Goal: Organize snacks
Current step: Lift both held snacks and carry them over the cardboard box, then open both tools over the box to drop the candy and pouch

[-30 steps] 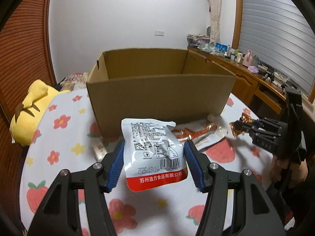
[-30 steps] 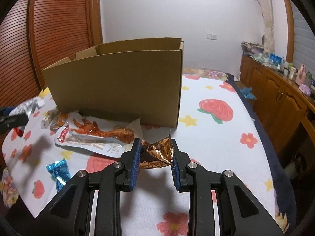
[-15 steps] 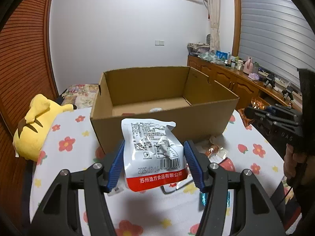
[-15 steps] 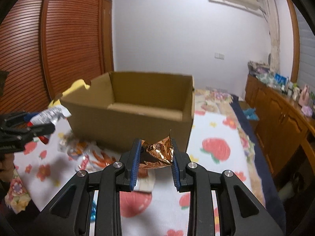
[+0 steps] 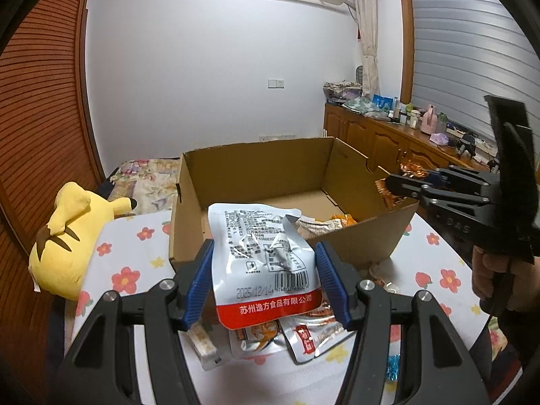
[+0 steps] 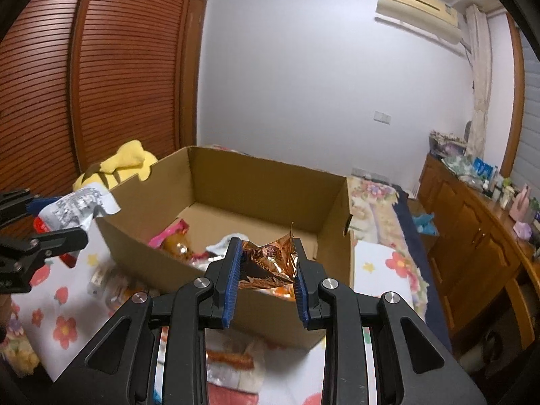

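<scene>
My left gripper (image 5: 265,256) is shut on a white snack pouch with a red bottom band (image 5: 263,263), held above the near wall of the open cardboard box (image 5: 276,175). My right gripper (image 6: 268,258) is shut on a crumpled copper foil wrapper (image 6: 270,263), held over the box's near rim (image 6: 270,300). Each gripper shows in the other's view: the right one (image 5: 391,185) at the box's right corner, the left one (image 6: 77,226) with its pouch (image 6: 72,211) at the box's left. Several snacks lie inside the box (image 6: 179,239).
More snack packets (image 5: 303,334) lie on the flower-print cloth (image 5: 125,276) in front of the box. A yellow plush toy (image 5: 67,236) lies at the left. A wooden cabinet (image 6: 472,236) with clutter runs along the right wall.
Both grippers have risen and moved toward the box with their snacks still held, so the box's inside now shows from above.
</scene>
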Tool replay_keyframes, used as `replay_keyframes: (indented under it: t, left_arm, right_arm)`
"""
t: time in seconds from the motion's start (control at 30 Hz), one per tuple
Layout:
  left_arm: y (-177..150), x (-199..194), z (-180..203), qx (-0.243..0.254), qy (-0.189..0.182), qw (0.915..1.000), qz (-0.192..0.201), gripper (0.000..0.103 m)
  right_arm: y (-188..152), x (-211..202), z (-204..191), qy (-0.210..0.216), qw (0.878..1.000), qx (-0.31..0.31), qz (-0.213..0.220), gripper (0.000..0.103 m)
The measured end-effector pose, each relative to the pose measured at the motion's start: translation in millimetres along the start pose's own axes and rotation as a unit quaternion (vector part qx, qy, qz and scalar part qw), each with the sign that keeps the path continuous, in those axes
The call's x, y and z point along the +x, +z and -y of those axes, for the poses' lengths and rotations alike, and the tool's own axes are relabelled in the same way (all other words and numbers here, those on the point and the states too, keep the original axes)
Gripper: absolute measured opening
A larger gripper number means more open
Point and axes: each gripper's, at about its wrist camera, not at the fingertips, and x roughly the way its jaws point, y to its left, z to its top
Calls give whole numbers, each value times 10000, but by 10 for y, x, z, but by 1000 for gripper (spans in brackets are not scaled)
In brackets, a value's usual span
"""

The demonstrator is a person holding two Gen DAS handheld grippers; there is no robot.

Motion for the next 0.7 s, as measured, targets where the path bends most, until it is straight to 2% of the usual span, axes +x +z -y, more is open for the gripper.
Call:
replay_keyframes:
  t: [0.4, 0.53, 0.7]
  left_arm:
    - [177, 183, -48, 86, 127, 9999, -67, 60]
    - [208, 294, -70, 58, 129, 9998, -146, 59]
    - [286, 422, -67, 104, 137, 9997, -179, 60]
  right_arm:
    - [18, 393, 277, 108, 9969, 668, -389, 31]
    - [4, 423, 301, 102, 9964, 679, -487, 42]
    - [-1, 392, 277, 111, 9969, 607, -484, 45]
